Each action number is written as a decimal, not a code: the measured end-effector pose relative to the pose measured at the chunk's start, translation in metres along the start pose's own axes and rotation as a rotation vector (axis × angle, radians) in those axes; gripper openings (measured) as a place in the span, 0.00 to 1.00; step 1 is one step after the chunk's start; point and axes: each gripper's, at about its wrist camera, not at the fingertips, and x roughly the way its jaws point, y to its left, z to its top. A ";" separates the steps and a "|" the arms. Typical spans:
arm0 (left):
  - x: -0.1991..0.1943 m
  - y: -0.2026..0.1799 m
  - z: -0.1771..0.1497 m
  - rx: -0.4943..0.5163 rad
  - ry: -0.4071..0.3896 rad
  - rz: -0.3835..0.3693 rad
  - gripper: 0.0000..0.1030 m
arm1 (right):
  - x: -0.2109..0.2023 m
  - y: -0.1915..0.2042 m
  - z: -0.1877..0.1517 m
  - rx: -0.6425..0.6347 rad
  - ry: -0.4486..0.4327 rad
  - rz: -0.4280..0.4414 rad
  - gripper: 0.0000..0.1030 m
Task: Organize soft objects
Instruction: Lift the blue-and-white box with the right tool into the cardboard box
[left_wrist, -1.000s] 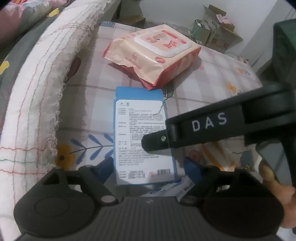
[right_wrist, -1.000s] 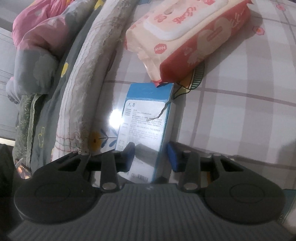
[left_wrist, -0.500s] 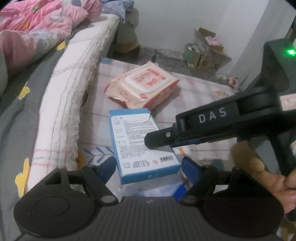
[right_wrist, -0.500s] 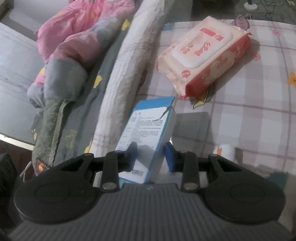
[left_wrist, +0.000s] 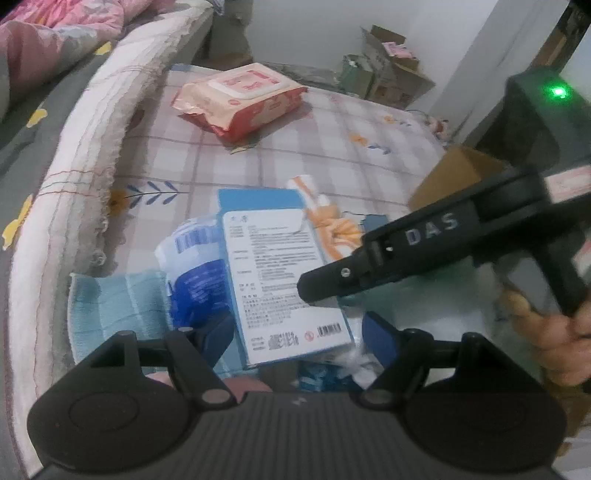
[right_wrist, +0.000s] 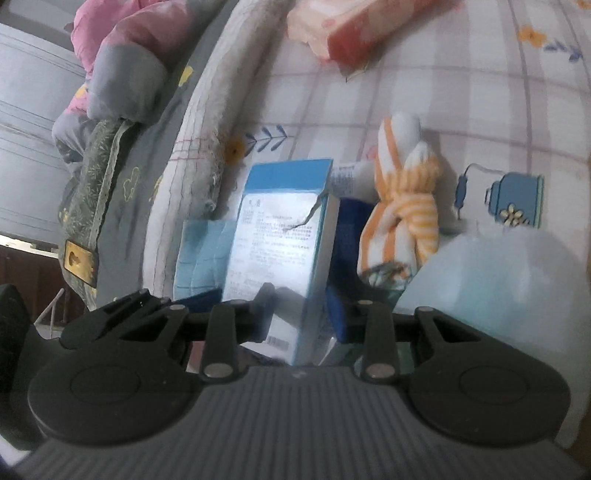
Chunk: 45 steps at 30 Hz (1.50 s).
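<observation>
Right hand-held gripper (right_wrist: 301, 314): clenched on blue-and-white box (right_wrist: 280, 254), lifted above checked sheet (right_wrist: 461, 92).
Left hand-held gripper (left_wrist: 297, 330): jaws spread, box between, contact unclear.
Wipes pack (left_wrist: 240, 98): far on sheet.
Striped plush (right_wrist: 402, 199): beside box.

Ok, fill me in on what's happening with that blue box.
A person holds a gripper in each hand, and both are on the blue-and-white box. The right gripper clamps its narrow sides; its jaws have just been closing on it. The left gripper straddles the box's wider face, jaws just eased in, though contact is unclear. The box is over a checked cloth, with a wet-wipes pack, an orange-striped plush toy and a light blue cloth nearby.
</observation>
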 end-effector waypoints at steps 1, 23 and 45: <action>0.002 0.001 0.000 -0.004 -0.002 0.009 0.75 | -0.002 0.001 0.000 -0.001 -0.009 -0.002 0.31; -0.004 -0.002 0.015 -0.007 -0.040 0.058 0.72 | -0.022 0.006 0.010 0.014 -0.083 0.087 0.31; 0.028 -0.240 0.062 0.248 0.007 -0.152 0.72 | -0.235 -0.171 -0.061 0.287 -0.409 -0.021 0.30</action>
